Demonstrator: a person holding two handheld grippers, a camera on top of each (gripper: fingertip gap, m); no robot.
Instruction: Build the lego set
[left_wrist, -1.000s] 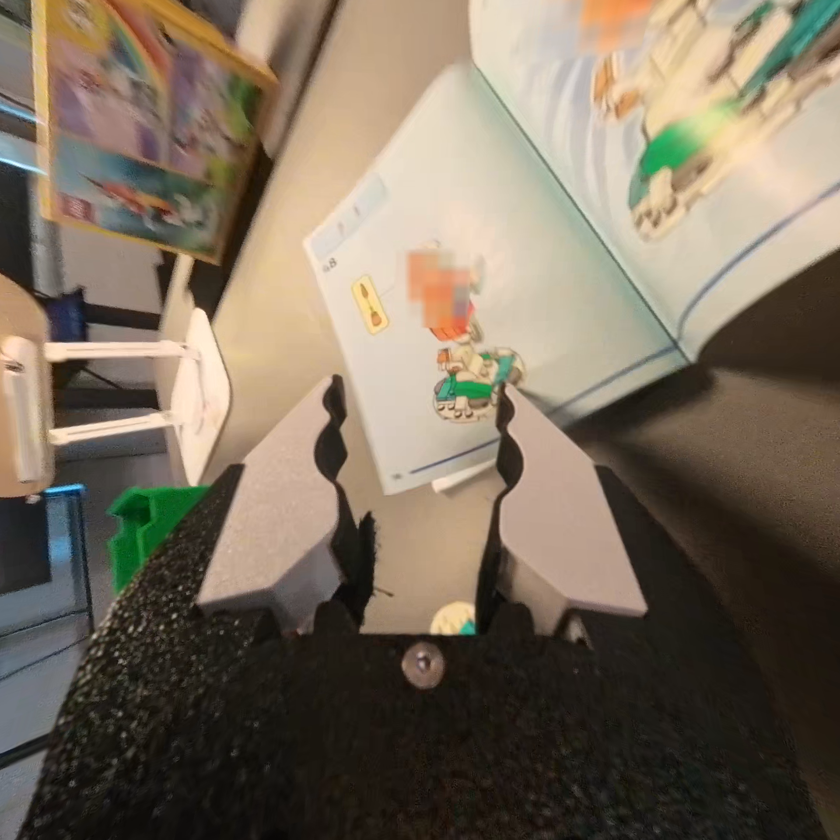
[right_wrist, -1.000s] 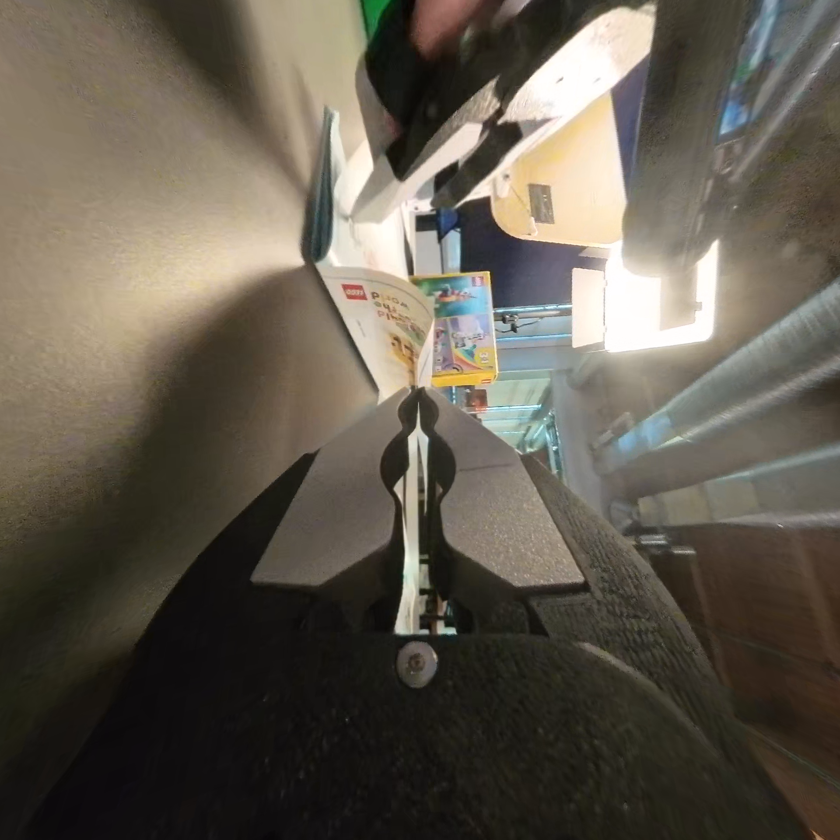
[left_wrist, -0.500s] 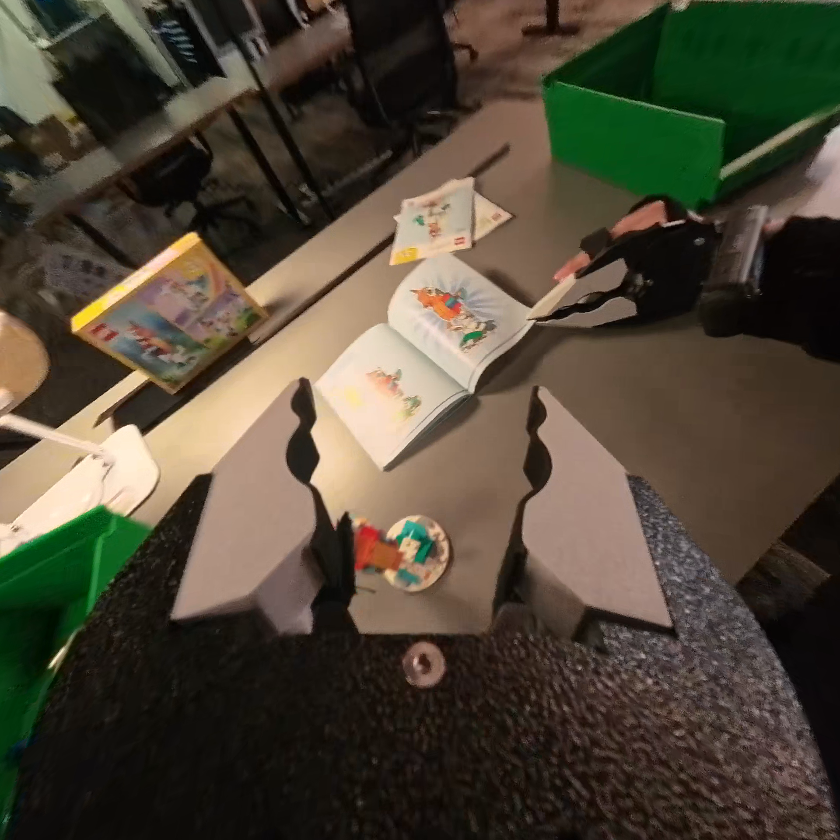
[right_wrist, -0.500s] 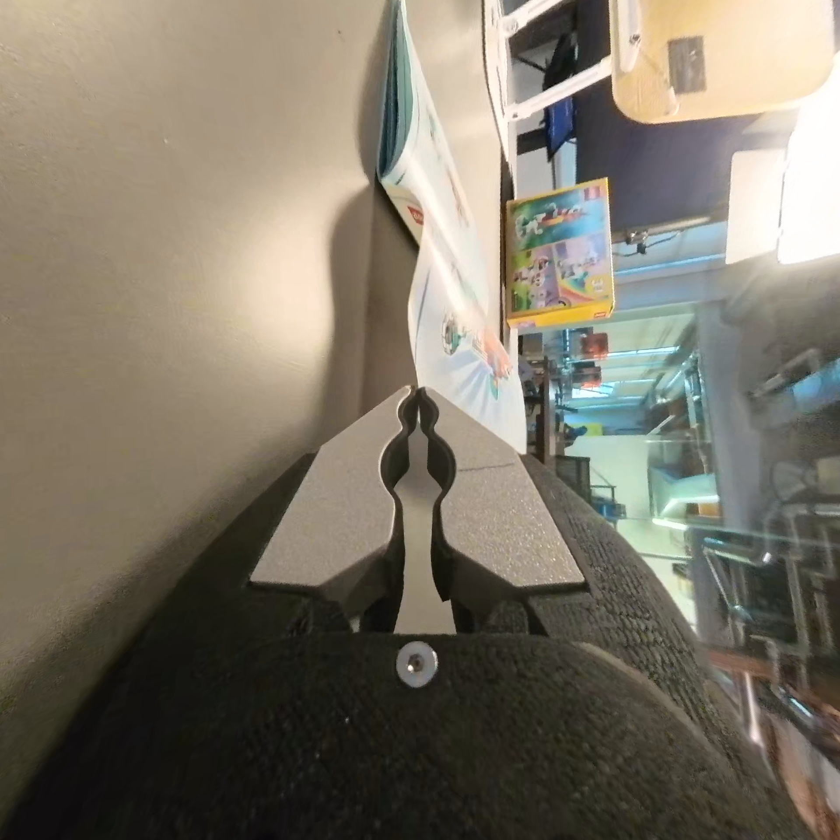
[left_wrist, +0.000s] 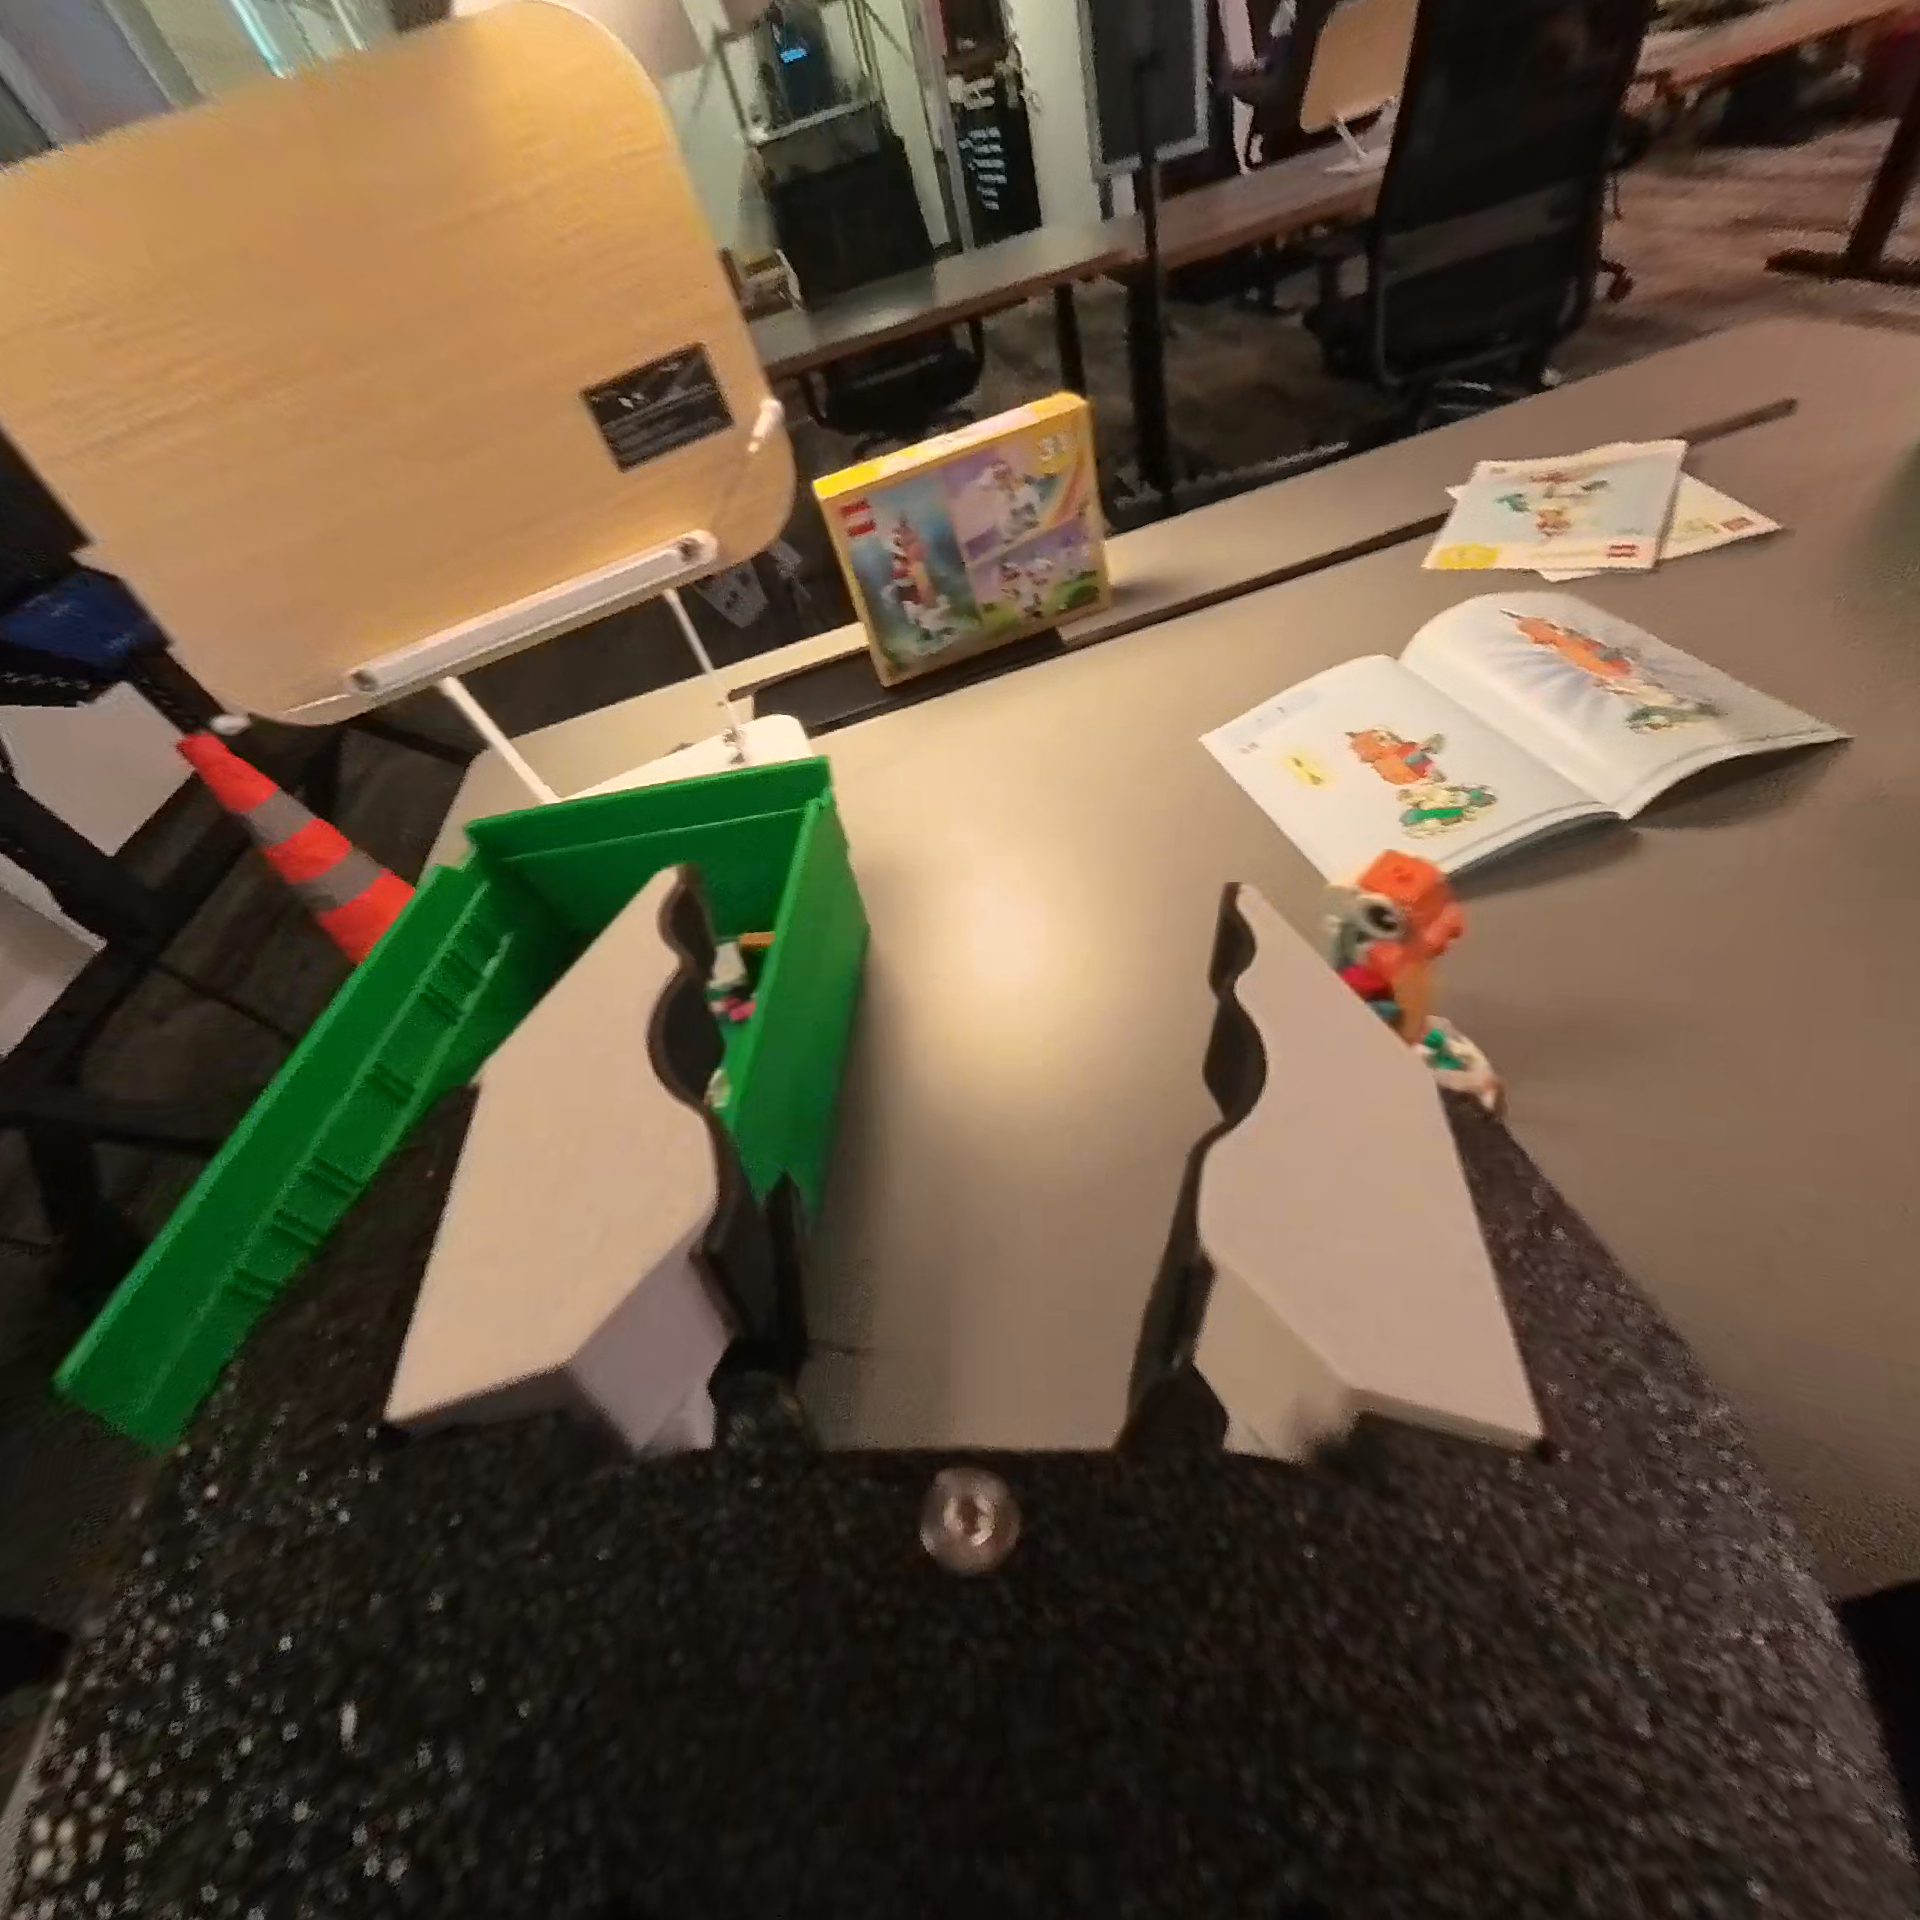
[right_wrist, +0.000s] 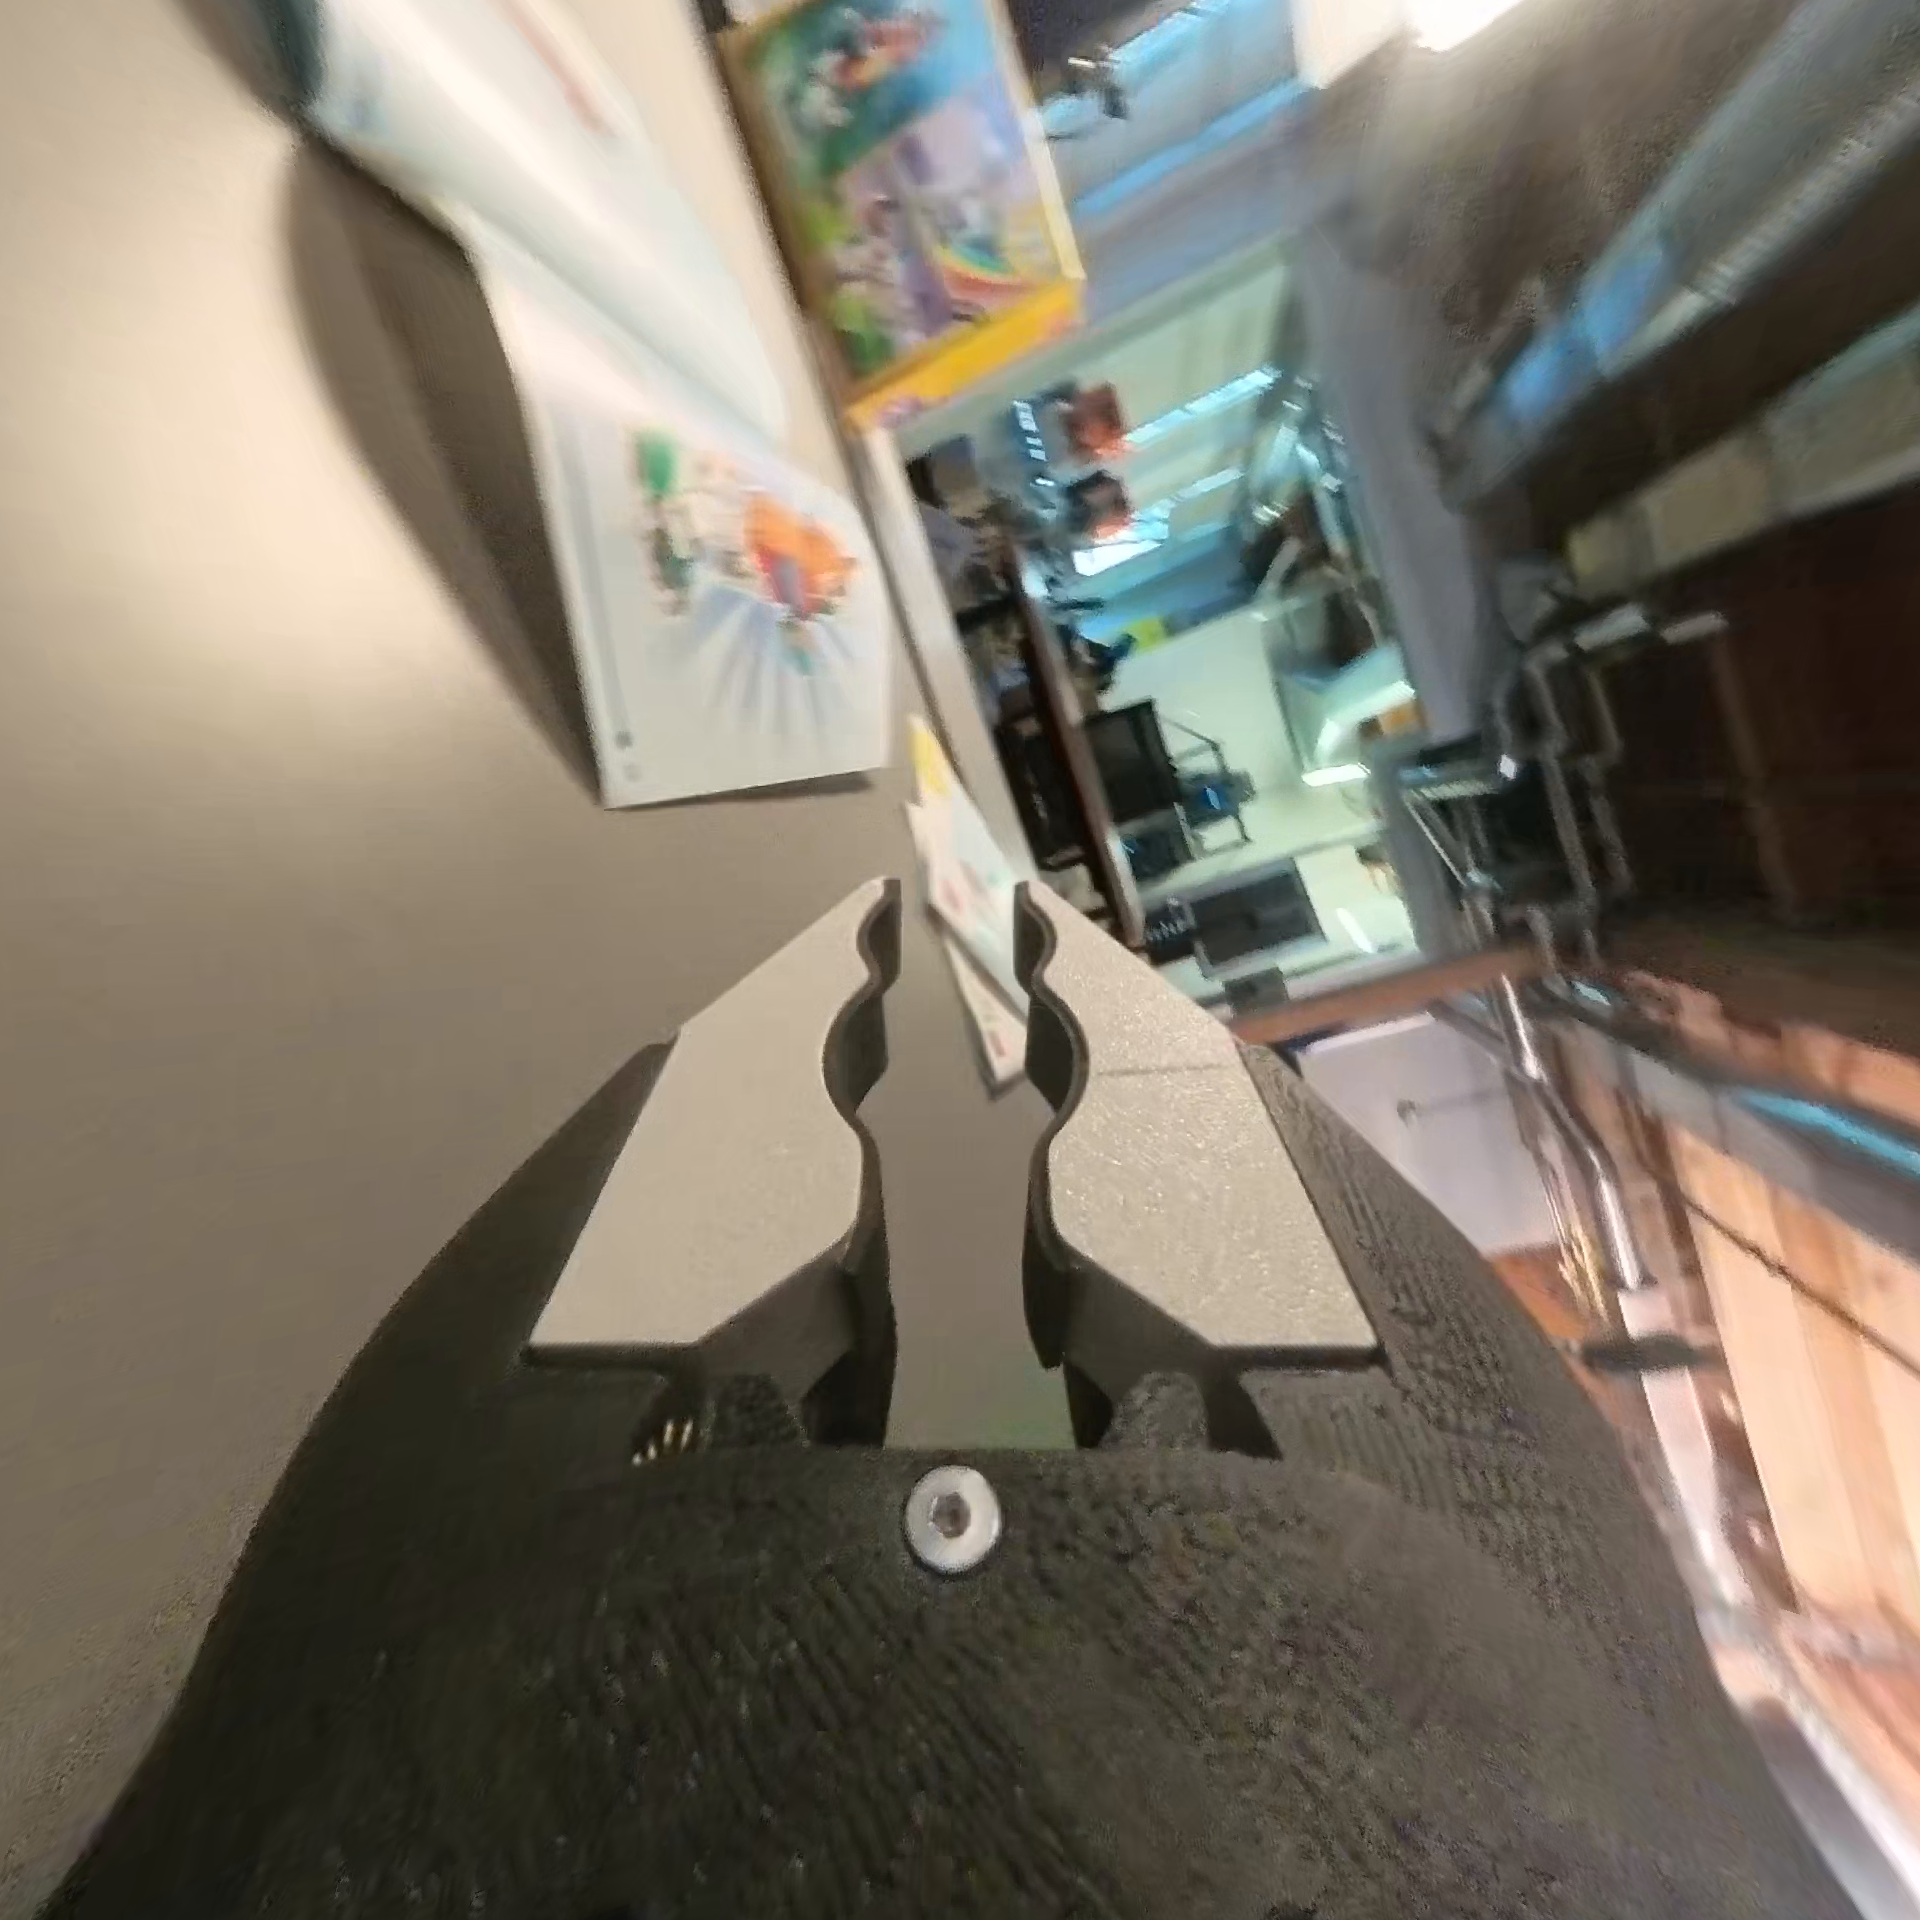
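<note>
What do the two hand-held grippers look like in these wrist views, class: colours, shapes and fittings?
Both look alike. The left gripper and right gripper each have two grey wedge-shaped fingers with wavy, scalloped inner edges, on a rough black speckled body with one silver screw at its centre. No cables or sleeves show.

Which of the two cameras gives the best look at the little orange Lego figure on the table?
The left wrist view. The orange Lego figure stands there on the grey table, near the open instruction booklet, partly hidden behind a tong finger. The right wrist view does not show the figure, only a blurred booklet picture.
</note>
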